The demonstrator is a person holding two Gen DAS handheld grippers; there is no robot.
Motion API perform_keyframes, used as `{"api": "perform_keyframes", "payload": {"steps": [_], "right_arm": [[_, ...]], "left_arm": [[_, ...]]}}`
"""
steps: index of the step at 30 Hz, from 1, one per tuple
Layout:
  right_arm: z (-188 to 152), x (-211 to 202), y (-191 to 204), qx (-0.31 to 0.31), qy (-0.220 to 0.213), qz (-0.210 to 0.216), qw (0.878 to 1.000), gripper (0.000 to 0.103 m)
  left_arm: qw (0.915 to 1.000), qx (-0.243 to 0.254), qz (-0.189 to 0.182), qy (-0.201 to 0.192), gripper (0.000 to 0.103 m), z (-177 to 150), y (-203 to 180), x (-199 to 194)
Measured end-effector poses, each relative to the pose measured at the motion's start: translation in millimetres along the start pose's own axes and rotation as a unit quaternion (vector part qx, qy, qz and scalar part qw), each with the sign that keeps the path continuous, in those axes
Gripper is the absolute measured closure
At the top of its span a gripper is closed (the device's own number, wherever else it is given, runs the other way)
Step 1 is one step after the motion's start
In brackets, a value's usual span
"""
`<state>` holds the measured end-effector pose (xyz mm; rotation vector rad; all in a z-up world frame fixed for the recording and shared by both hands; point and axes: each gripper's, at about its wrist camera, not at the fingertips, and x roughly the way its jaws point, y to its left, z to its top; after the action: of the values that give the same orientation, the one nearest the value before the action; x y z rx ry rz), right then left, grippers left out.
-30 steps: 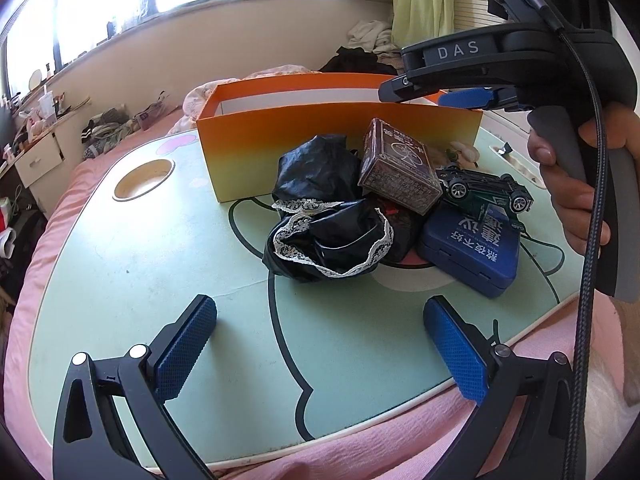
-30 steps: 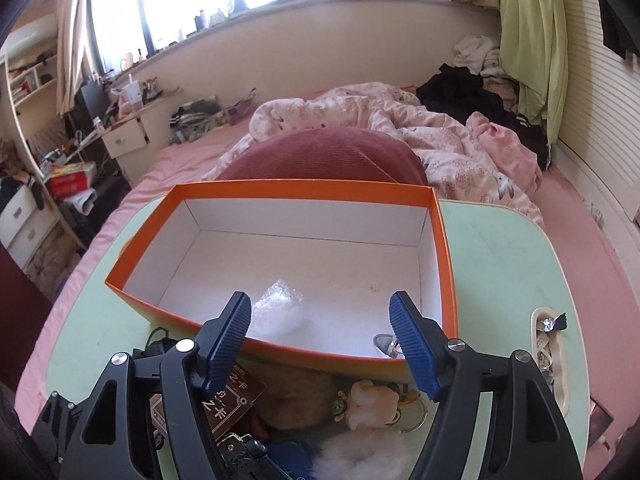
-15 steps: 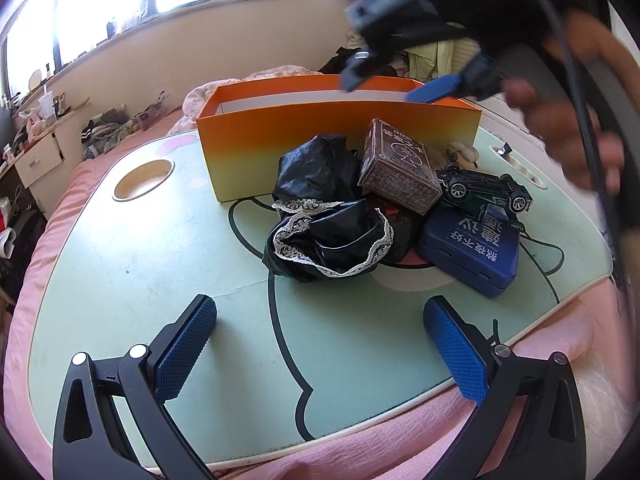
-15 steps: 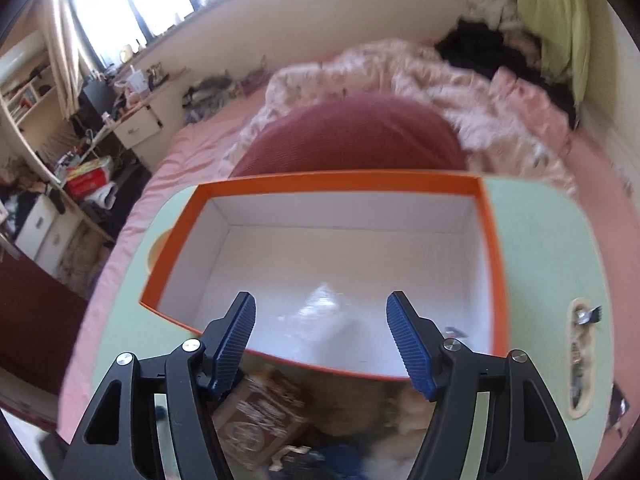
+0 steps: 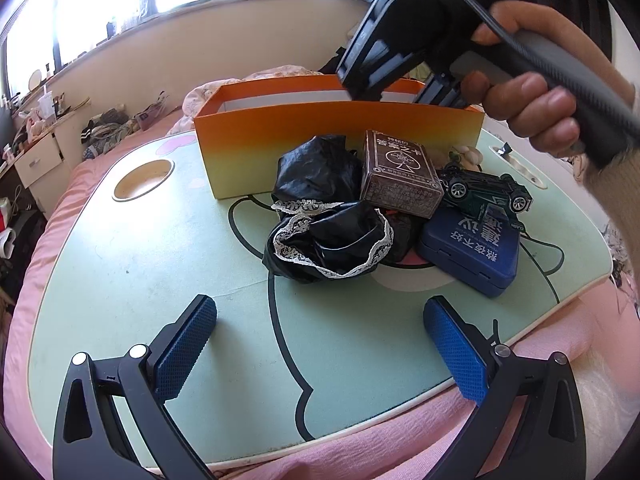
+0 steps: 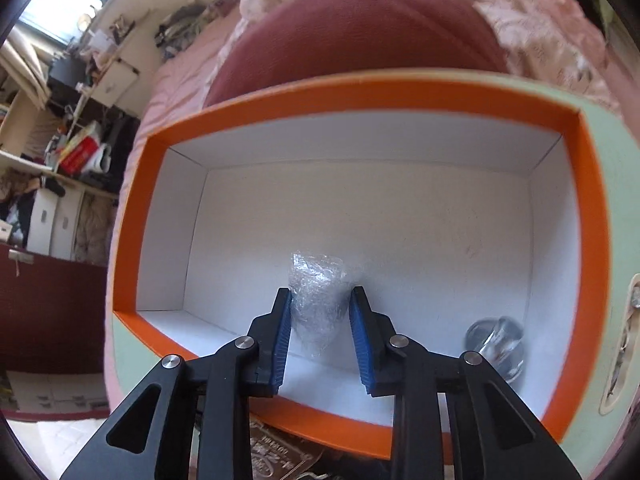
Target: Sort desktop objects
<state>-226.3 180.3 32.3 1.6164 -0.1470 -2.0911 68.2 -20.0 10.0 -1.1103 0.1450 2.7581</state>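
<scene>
Your right claw [image 6: 320, 292] has just been closing, and its jaws now stand at a narrow gap. Between them is a crumpled clear plastic wad [image 6: 318, 304], its sides pressed against both blue pads [image 6: 282, 332]. The claw points steeply down into the orange box [image 6: 360, 94], and the wad sits low inside, near the front wall, over the white floor. A blurred, shiny round object [image 6: 496, 344] lies in the front right corner of the same box.

From the left wrist view, your right hand [image 5: 532, 108] grips the handle above the box, and the claw's fingers dip behind the front wall.

Your left claw [image 5: 320, 308] hangs wide open over the near part of the green desk [image 5: 160, 260], with nothing between its jaws.

The other objects lie in a heap just in front of the box. A black lace-trimmed cloth [image 5: 328, 240] is on the left of the heap. A brown card box [image 5: 400, 180] leans behind it. A dark green toy car [image 5: 484, 194] lies overturned, wheels up, on a blue case [image 5: 472, 248] on the right. The desk itself rests on a pink bed [image 5: 560, 344].
</scene>
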Motion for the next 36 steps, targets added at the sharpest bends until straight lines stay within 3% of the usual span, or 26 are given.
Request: {"api": "perform_keyframes", "payload": {"steps": [2, 5, 9, 12, 14, 16, 20, 22, 24, 27, 30, 33, 34, 35, 36], "right_arm": [[-9, -40, 0, -0.008, -0.074, 0.046, 0.996, 0.076], [-35, -97, -6, -0.024, -0.137, 0.088, 0.986, 0.076], [-97, -138, -26, -0.055, -0.17, 0.061, 0.982, 0.075], [-137, -120, -41, -0.061, -0.148, 0.029, 0.987, 0.075], [-150, -98, -43, -0.067, -0.137, 0.03, 0.988, 0.075], [-148, -78, -39, -0.065, -0.144, 0.018, 0.987, 0.075], [-145, -63, -30, -0.081, -0.18, 0.037, 0.98, 0.073], [-151, -68, -26, -0.086, -0.217, 0.037, 0.972, 0.058], [-166, -81, -27, -0.088, -0.259, 0.048, 0.961, 0.029], [-193, -93, -31, -0.117, -0.286, 0.008, 0.951, 0.022], [-218, -85, -42, -0.135, -0.26, -0.019, 0.956, 0.016], [-233, -50, -54, -0.138, -0.211, -0.051, 0.966, 0.015], [-239, -43, -51, -0.157, -0.245, -0.09, 0.952, 0.012], [-240, -35, -50, -0.158, -0.261, -0.111, 0.946, 0.002], [-238, -34, -52, -0.15, -0.261, -0.106, 0.948, 0.0]], "left_arm": [[1.0, 0.0, 0.0, 0.0, 0.0, 0, -1, -1], [1.0, 0.0, 0.0, 0.0, 0.0, 0, -3, -2], [1.0, 0.0, 0.0, 0.0, 0.0, 0, -1, -1], [1.0, 0.001, 0.0, 0.0, 0.0, 1, -1, -1], [1.0, 0.001, 0.0, 0.001, 0.0, 1, -2, -2], [1.0, 0.001, 0.0, 0.001, 0.0, 1, -3, -2], [1.0, 0.001, 0.0, 0.001, 0.0, 1, -3, -2], [1.0, 0.001, 0.0, 0.001, 0.0, 1, -3, -2], [1.0, 0.001, 0.0, 0.001, 0.0, 2, -3, -2], [1.0, 0.001, 0.0, 0.001, 0.0, 1, -3, -2], [1.0, 0.001, 0.0, 0.001, 0.0, 1, -3, -2], [1.0, 0.001, 0.0, 0.001, 0.0, 2, -2, -2], [1.0, 0.002, 0.001, 0.003, 0.0, 2, -2, -1], [1.0, 0.003, 0.002, 0.002, 0.0, 1, -3, -3], [1.0, 0.004, 0.002, 0.002, 0.0, 1, -4, -3]]}}
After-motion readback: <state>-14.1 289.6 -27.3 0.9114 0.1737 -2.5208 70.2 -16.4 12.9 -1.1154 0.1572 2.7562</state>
